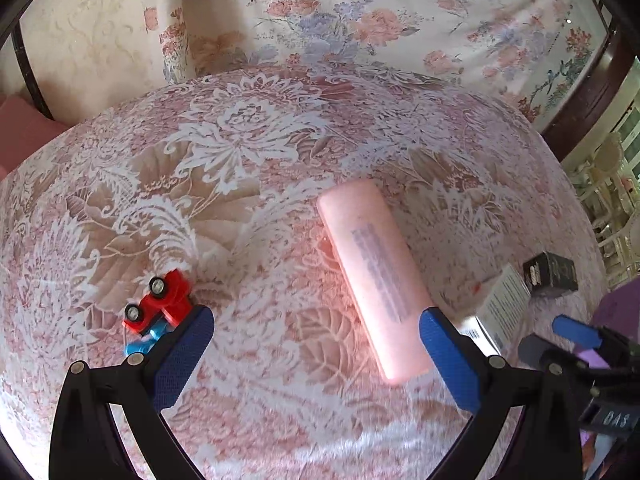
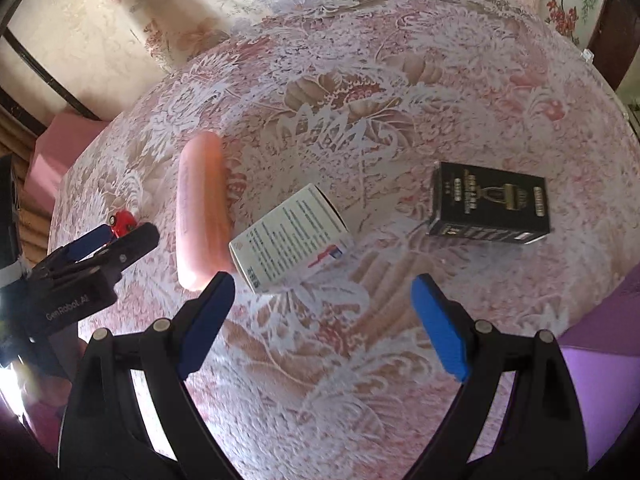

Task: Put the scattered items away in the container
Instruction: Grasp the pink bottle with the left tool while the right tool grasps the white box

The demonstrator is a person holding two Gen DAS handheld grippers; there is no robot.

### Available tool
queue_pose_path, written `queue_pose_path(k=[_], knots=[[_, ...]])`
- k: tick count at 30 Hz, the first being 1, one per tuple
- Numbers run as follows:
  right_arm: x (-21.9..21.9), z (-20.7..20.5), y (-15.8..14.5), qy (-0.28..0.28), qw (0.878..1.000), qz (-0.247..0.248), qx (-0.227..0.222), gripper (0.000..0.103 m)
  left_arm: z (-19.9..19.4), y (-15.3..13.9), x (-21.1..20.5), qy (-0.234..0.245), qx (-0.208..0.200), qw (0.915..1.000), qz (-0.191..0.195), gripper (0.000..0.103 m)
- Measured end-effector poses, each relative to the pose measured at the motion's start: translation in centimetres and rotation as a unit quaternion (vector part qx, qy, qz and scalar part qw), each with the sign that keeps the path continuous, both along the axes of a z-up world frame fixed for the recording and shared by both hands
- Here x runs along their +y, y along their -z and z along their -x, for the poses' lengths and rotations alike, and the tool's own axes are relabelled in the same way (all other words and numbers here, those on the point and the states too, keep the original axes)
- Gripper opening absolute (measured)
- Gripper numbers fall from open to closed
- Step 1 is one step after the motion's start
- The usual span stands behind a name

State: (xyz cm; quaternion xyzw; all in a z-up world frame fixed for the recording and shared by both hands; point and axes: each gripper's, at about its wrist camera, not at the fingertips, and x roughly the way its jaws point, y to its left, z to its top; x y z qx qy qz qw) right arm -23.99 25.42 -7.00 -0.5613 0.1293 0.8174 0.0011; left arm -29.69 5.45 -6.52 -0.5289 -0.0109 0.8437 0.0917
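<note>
We note both grippers gaping, empty. Pink case (image 1: 370, 280) lies mid-table, long axis running away from left gripper (image 1: 316, 344), just ahead of its right finger; white box (image 2: 290, 240) lies ahead of right gripper (image 2: 324, 320); container unseen

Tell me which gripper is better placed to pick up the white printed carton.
The right gripper. It is open, and the white printed carton lies just ahead of its fingers. The left gripper, also open, faces the long pink case, with the carton off to its right.
</note>
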Motion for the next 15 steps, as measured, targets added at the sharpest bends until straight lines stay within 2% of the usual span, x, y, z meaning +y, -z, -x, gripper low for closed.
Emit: queue_pose_path(k=[7,15], knots=[[0.4,0.9,0.7,0.04,0.998,0.052,0.01,0.091,2.0,1.3,0.8,-0.032,0.006,0.9994,0.008,0.103],[0.3,1.9,2.0,0.074,0.996,0.059,0.003,0.091,3.6,1.9,1.5,-0.057,0.019,0.998,0.019,0.103]])
